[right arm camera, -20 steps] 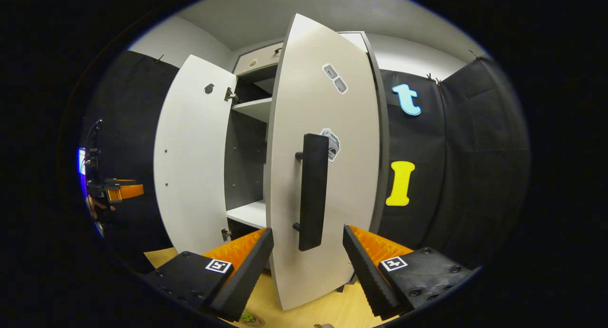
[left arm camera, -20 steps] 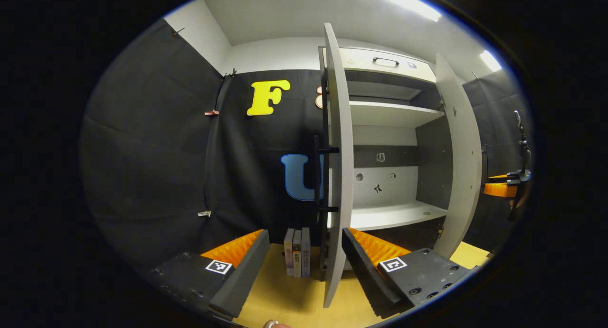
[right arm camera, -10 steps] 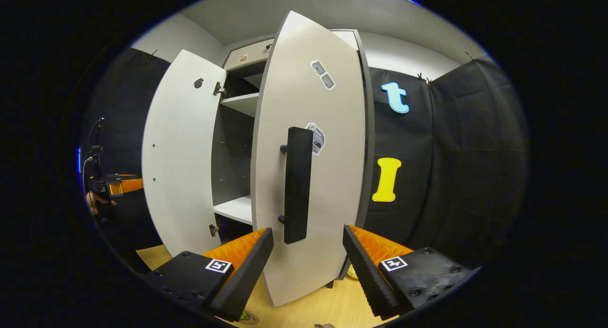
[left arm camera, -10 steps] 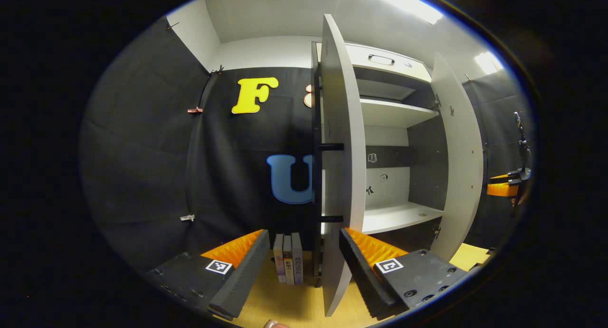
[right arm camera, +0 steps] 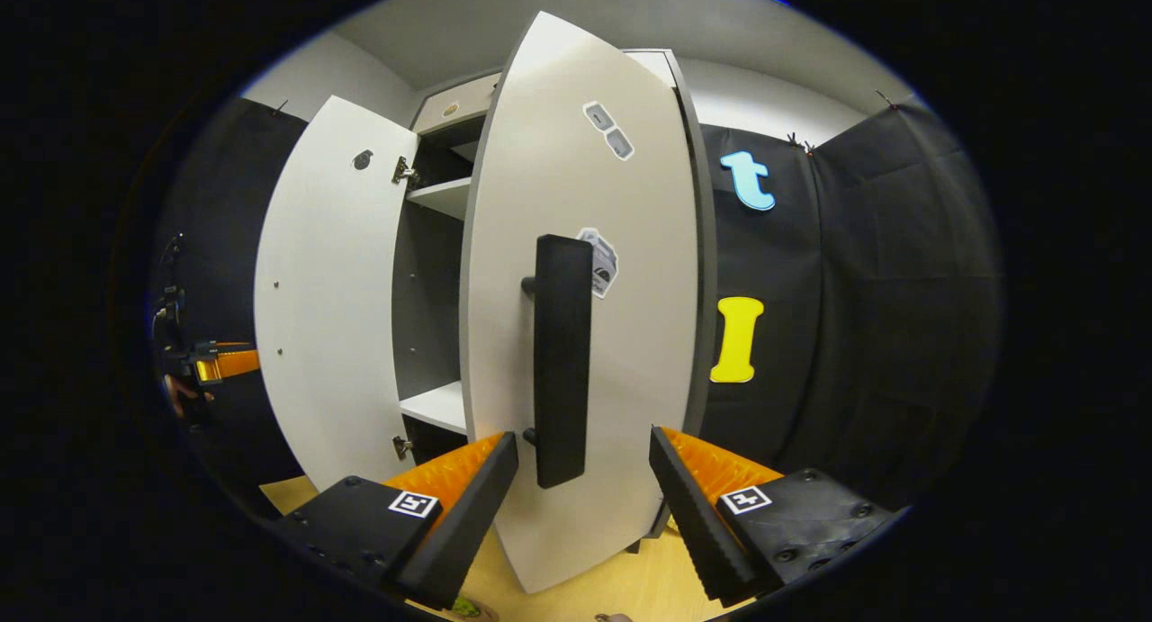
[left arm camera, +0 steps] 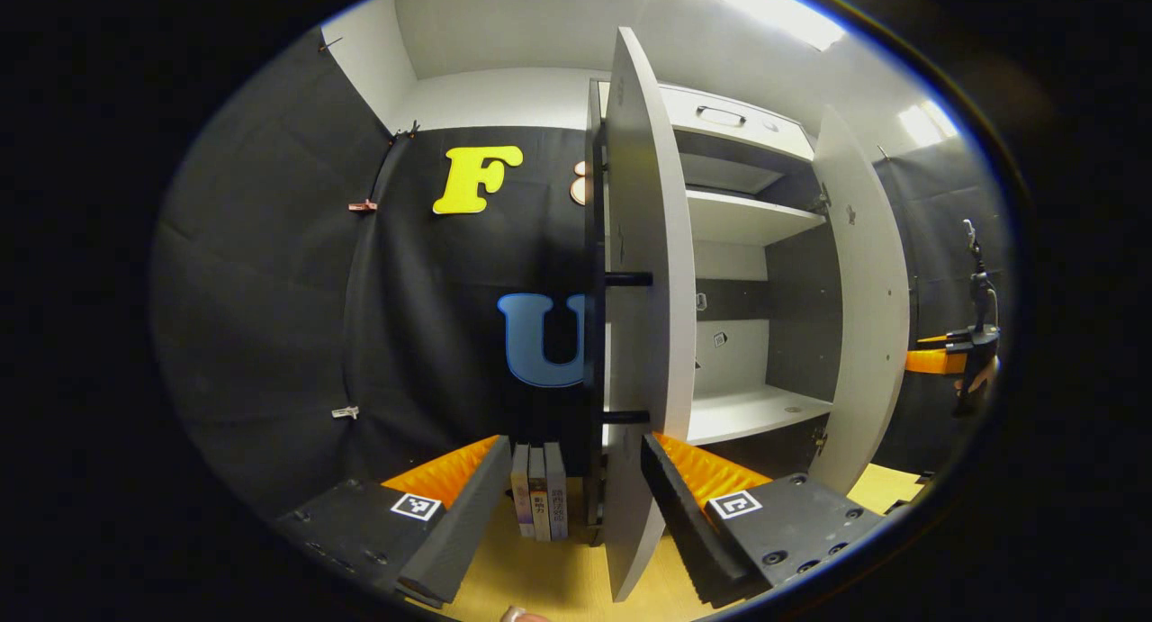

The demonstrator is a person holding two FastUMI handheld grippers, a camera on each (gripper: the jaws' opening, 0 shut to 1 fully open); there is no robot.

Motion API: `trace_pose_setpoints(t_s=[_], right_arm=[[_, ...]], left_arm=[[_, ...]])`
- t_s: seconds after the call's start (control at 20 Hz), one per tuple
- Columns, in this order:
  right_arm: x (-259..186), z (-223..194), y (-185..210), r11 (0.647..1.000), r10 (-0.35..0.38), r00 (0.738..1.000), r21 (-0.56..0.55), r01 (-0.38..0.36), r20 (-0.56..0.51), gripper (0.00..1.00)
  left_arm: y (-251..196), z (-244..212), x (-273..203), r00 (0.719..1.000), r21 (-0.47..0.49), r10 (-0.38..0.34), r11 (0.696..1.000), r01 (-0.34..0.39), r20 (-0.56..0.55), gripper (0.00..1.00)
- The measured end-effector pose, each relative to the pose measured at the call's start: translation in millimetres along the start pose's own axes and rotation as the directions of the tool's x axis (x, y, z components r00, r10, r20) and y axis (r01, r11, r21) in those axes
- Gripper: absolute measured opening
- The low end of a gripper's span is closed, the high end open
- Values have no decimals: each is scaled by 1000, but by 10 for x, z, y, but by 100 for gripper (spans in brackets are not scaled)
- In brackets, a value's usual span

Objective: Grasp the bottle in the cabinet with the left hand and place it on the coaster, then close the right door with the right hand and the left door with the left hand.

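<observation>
In the right gripper view the right door stands partly open and shows its outer face. Its black bar handle hangs straight ahead of my open right gripper, with its lower end just beyond the fingertips and untouched. The left door is swung wide, and my left gripper is small and far beyond it. In the left gripper view the left door is nearly edge-on right in front of my open left gripper, which holds nothing. Its handle is on the outer side. The right door and right gripper lie farther right.
The white cabinet shelves look bare between the doors. Three books stand upright on the wooden table left of the cabinet. A small round thing with green on it sits at the table's near edge.
The right gripper has come closer to the right door's handle, which now looms larger between its fingers. The left gripper has drifted slightly, so the left door sits more centred. Both grippers stay open.
</observation>
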State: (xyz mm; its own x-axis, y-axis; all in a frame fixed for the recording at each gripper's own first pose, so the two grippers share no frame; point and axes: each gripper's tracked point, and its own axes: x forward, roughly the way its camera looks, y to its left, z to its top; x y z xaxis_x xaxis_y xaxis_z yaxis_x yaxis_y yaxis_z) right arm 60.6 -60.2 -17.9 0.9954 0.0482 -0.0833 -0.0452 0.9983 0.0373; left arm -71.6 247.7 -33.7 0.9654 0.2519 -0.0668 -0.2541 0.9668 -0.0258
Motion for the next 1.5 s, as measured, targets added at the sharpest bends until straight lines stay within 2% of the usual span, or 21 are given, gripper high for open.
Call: trace_pose_setpoints(t_s=[0.05, 0.35, 0.45, 1.0, 1.25, 1.3, 1.35, 1.4, 1.5], right_arm=[[46, 10, 24, 1000, 6, 1000, -13, -5, 3, 94], [385, -27, 295, 998, 64, 998, 3, -64, 1, 96], [380, 76, 357, 996, 83, 996, 21, -83, 27, 98], [77, 27, -6, 1000, 13, 1000, 0, -13, 13, 97], [-12, 9, -54, 1000, 21, 1000, -5, -21, 6, 98], [-14, 14, -70, 1000, 24, 1000, -5, -24, 7, 98], [-21, 24, -82, 1000, 27, 1000, -5, -27, 11, 98], [-22, 28, -92, 1000, 30, 999, -3, -30, 14, 98], [-35, 15, -134, 999, 32, 999, -1, -32, 12, 98]], left_arm=[[-5, 6, -1, 1000, 3, 1, 1000, -1, -1, 92], [-14, -5, 12, 1000, 7, 10, 1000, -9, -5, 92], [-9, -9, 12, 1000, 1, 11, 1000, -11, -8, 92], [-79, -21, 2, 1000, -14, 17, 1000, -17, 0, 91], [-361, -15, 37, 999, -25, -34, 999, 34, 3, 92], [-424, -6, 57, 999, -19, -46, 999, 47, 4, 88], [-531, -2, 73, 998, -12, -63, 998, 63, 4, 92], [-645, -17, 88, 997, -6, -82, 997, 82, 6, 88], [-860, -24, 159, 992, -1, -126, 992, 126, 10, 93]])
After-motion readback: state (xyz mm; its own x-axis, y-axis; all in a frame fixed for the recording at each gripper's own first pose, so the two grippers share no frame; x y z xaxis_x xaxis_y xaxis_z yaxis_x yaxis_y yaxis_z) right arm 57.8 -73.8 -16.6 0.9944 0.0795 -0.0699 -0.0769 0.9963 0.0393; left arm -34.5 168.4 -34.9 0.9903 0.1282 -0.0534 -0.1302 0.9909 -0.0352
